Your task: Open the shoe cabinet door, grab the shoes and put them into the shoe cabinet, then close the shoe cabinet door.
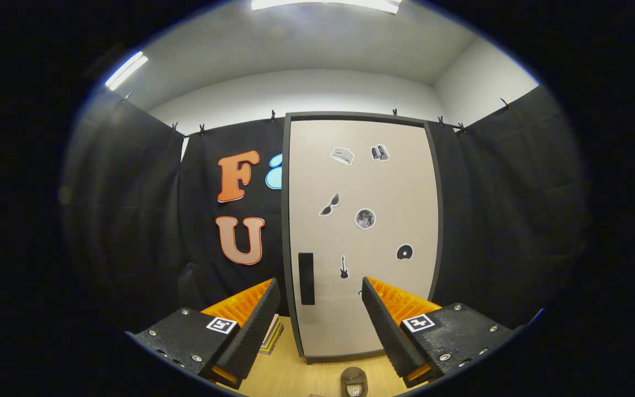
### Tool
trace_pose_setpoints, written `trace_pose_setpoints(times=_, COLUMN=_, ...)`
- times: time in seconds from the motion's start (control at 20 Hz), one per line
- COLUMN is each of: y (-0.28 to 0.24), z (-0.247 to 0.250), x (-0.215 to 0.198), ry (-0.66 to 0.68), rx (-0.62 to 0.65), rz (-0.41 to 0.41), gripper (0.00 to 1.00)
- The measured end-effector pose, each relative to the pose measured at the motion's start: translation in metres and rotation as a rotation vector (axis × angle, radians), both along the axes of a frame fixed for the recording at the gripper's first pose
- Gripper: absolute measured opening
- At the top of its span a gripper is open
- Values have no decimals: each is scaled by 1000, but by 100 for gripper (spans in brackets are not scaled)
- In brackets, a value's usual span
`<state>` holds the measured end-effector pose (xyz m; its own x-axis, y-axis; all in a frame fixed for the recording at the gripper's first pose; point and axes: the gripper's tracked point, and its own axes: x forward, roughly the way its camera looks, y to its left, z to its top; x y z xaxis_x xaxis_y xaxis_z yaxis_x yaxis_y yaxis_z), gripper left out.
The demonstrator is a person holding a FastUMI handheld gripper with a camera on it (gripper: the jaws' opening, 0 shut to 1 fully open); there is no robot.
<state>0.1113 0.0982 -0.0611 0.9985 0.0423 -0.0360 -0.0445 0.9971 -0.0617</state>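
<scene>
The tall beige shoe cabinet door (361, 237) with its dark frame carried only small wordless picture stickers (365, 218), among them sunglasses, a moon, a guitar and a disc, and no writing on any of them could be made out. Each black, orange-ribbed finger of the gripper (320, 309), which stood wide apart and held nothing, bore a white square tag with a black coded pattern (221, 325), without letters or numbers. The small label on the brown shoe (354, 381) on the wooden floor was too small to read.
</scene>
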Motion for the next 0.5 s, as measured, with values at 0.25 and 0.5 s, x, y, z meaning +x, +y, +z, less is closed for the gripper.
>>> trace_pose_setpoints(times=0.25, y=15, z=-21, x=56, ry=9, rx=23, rz=21, gripper=91)
trace_pose_setpoints(times=0.5, y=26, z=-49, x=104, ry=45, rx=28, rz=43, gripper=82)
